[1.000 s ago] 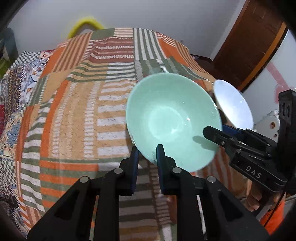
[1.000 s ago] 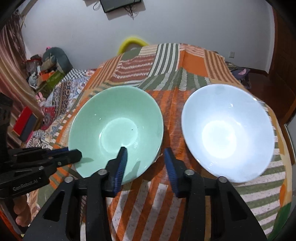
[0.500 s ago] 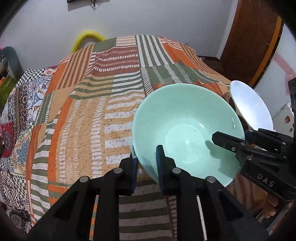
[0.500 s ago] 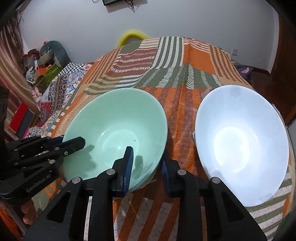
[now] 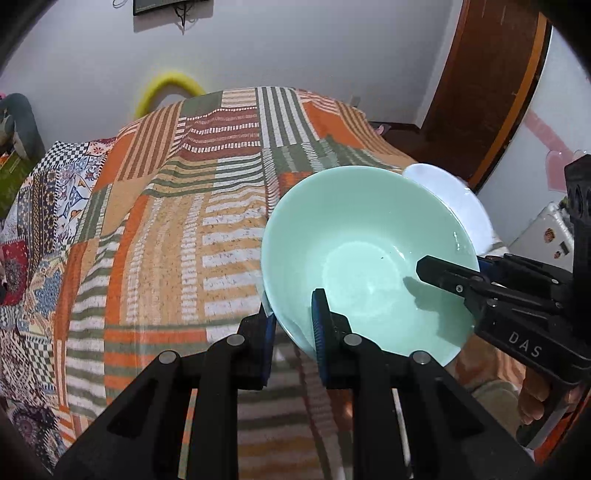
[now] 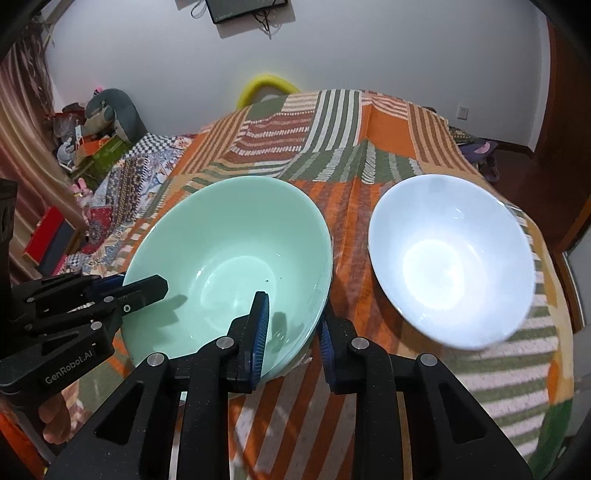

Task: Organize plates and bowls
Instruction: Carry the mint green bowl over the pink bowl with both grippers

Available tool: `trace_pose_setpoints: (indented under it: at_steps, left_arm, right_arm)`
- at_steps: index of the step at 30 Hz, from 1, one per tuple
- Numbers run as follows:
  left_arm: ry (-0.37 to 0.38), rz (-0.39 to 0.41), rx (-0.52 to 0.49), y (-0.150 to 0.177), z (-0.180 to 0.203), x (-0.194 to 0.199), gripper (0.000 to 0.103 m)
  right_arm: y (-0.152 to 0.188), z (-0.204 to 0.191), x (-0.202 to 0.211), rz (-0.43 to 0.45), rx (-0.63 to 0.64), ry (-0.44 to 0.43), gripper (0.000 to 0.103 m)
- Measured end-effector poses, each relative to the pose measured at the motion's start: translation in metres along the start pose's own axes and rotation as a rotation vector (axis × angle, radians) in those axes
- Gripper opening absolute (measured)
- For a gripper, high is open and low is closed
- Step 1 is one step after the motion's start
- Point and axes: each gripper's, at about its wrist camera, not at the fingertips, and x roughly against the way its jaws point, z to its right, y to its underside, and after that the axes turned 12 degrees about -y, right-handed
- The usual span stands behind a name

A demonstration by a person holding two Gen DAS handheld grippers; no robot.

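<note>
Nearest to us, the left gripper (image 5: 291,325) pinches the near rim of the green bowl (image 5: 365,258), one blue-padded finger inside the bowl and one outside, jaws pressed onto the wall. From the other camera we see the right gripper (image 6: 291,325) straddling the same bowl's rim at its right side, one finger inside and one outside; the outer finger seems to stand a little off the wall, so we cannot tell whether it clamps. We count two grippers on one bowl.

We count two bowls in all: one green, one white. The green bowl sits tilted above the striped patchwork cloth (image 6: 369,147); whether it rests on the cloth we cannot tell. The white bowl (image 6: 450,262) lies just beside it on the right, apart from it, near the cloth's right edge.

Farther back: one yellow ring (image 6: 266,86) behind the cloth and one dark screen (image 6: 243,9) on the white wall.
</note>
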Motion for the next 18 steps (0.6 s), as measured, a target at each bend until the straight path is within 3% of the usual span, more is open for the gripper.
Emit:
trace_pose_setpoints:
  at_steps: [18]
  left_arm:
    - [0.015, 0.108, 0.029, 0.063, -0.002, 0.131, 0.018]
  right_arm:
    - [0.037, -0.060, 0.077, 0.104, 0.063, -0.014, 0.023]
